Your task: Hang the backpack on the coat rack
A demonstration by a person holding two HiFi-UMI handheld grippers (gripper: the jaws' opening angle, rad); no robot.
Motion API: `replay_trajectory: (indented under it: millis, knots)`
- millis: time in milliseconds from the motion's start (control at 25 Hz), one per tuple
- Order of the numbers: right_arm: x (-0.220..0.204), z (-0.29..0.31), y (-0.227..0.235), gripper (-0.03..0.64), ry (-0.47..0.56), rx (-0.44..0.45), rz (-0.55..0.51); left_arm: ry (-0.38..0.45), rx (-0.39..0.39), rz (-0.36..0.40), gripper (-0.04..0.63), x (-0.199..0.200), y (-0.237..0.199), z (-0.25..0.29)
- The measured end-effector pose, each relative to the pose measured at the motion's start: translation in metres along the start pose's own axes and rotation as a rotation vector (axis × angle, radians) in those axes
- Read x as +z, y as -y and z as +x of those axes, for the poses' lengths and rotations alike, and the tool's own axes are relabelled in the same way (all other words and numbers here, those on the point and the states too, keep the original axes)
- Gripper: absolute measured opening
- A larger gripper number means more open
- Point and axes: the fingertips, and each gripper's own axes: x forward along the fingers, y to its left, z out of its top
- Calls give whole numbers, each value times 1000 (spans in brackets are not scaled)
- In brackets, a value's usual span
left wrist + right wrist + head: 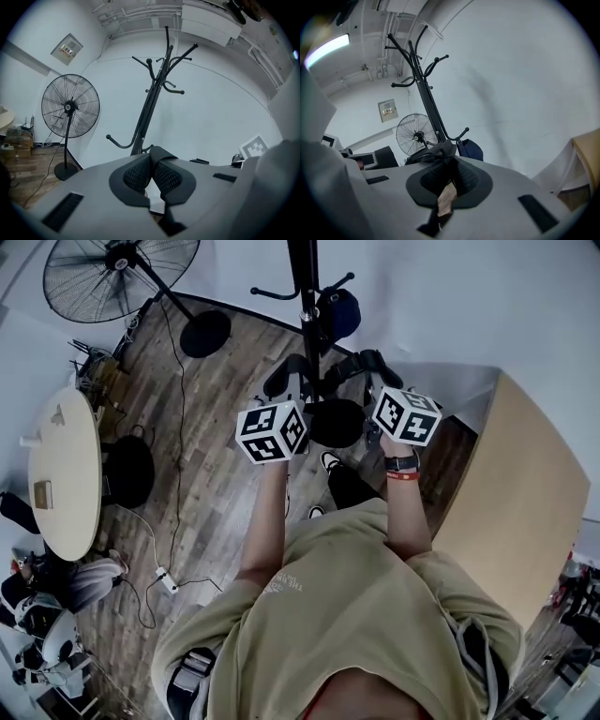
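Backpack (472, 150), rounded navy fabric, hung from a low curved hook of the black metal coat rack (149, 105). Ribbed fingers of the right gripper (448, 164) were clenched on a crumpled black strap (433, 152) beside it. Those of the left gripper (151, 164) were pressed together, empty. The marker cubes (272, 432) bore black-and-white squares, and no writing was legible.

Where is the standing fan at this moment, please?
In the head view the standing fan stands at the upper left, on the wooden floor left of the coat rack and beyond the round table.
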Motion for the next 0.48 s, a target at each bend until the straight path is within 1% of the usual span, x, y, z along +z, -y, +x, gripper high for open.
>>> replay_trajectory:
  millis: [280, 480]
  knots:
    - [16, 27, 7, 20, -10, 21, -3, 24, -7, -13, 25, 16, -4, 26]
    - [26, 49, 18, 20, -17, 28, 3, 36, 6, -23, 25, 23, -13, 49]
